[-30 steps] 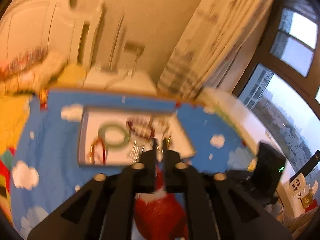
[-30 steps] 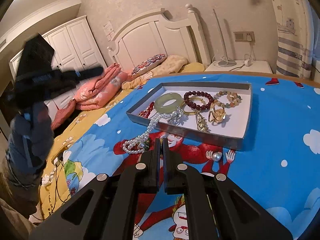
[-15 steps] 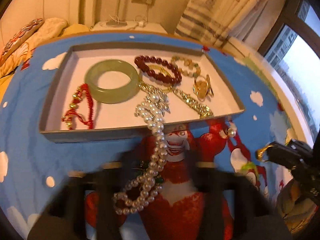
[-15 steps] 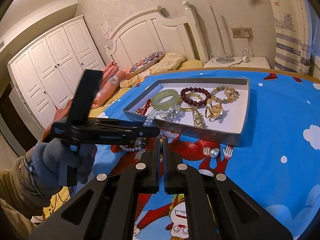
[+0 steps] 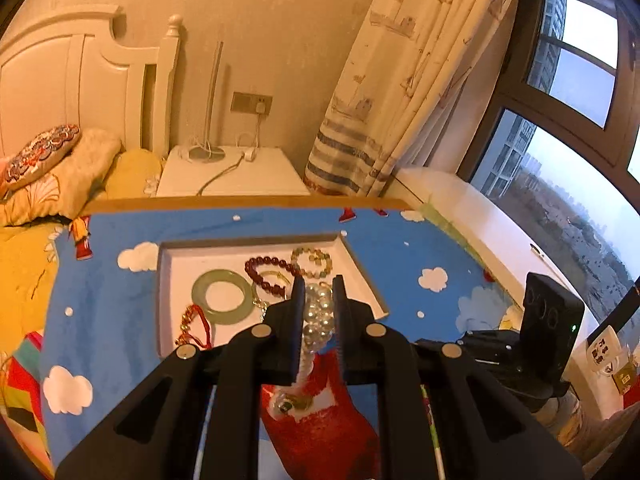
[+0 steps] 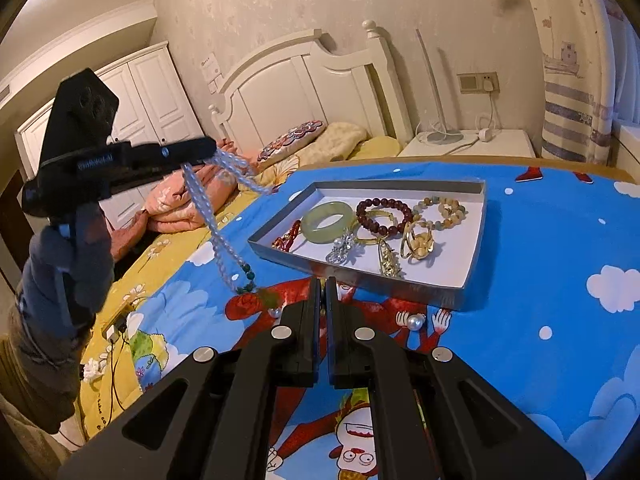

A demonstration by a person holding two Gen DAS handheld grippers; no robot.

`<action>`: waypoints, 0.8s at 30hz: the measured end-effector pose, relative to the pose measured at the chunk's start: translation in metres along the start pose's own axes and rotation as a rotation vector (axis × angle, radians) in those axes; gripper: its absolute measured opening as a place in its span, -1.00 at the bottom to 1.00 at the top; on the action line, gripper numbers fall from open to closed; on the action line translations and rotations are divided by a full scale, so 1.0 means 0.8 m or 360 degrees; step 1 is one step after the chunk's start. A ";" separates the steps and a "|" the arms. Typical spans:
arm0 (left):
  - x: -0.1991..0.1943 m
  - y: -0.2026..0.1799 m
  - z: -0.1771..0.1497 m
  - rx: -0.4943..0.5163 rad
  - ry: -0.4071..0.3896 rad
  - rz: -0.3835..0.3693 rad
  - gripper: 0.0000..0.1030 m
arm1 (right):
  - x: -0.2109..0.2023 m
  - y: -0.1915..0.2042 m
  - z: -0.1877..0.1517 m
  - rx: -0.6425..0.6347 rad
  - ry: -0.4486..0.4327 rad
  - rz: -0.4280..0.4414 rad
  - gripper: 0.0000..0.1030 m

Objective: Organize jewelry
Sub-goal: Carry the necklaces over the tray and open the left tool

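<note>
My left gripper (image 5: 318, 286) is shut on the pearl necklace (image 5: 318, 316) and holds it in the air; in the right wrist view the left gripper (image 6: 204, 148) is at the left with the necklace (image 6: 212, 220) hanging down to the cloth. The white tray (image 6: 474, 252) holds a green jade bangle (image 6: 326, 222), a dark red bead bracelet (image 6: 382, 216), a pale bead bracelet (image 6: 442, 208), gold pieces (image 6: 418, 240) and a red cord bracelet (image 5: 194, 326). My right gripper (image 6: 323, 280) is shut and empty, low over the cloth before the tray.
A loose pearl (image 6: 414, 322) lies on the blue cartoon cloth (image 6: 540, 280) in front of the tray. A bed with pillows (image 6: 312, 140) stands behind, a white nightstand (image 5: 232, 172) and a curtain (image 5: 380, 100) at the back, a window at the right.
My left gripper came down over the pearl necklace, closed on it and lifted it off the cloth and out of the tray. The right gripper stayed nearly still.
</note>
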State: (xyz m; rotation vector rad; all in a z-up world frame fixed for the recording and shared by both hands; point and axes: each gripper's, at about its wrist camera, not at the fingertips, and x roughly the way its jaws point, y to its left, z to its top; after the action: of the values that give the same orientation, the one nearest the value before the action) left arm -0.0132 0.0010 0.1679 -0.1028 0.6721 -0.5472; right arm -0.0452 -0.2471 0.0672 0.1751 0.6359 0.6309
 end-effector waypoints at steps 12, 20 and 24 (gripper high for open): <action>-0.005 0.003 0.026 0.0023 -0.0048 0.0023 -0.74 | 0.010 -0.002 0.002 -0.0008 0.0021 -0.0027 -0.94; 0.022 0.012 0.056 0.0028 -0.0056 0.0070 -0.74 | 0.032 -0.009 0.009 -0.0018 0.0059 -0.0067 -0.94; 0.041 0.022 0.065 -0.0012 -0.0059 0.0103 -0.74 | 0.045 -0.013 0.019 -0.0013 0.0058 -0.0072 -0.94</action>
State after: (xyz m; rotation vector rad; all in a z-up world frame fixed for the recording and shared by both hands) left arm 0.0485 -0.0049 0.1856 -0.0976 0.6395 -0.4797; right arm -0.0080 -0.2332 0.0577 0.1417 0.6707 0.5943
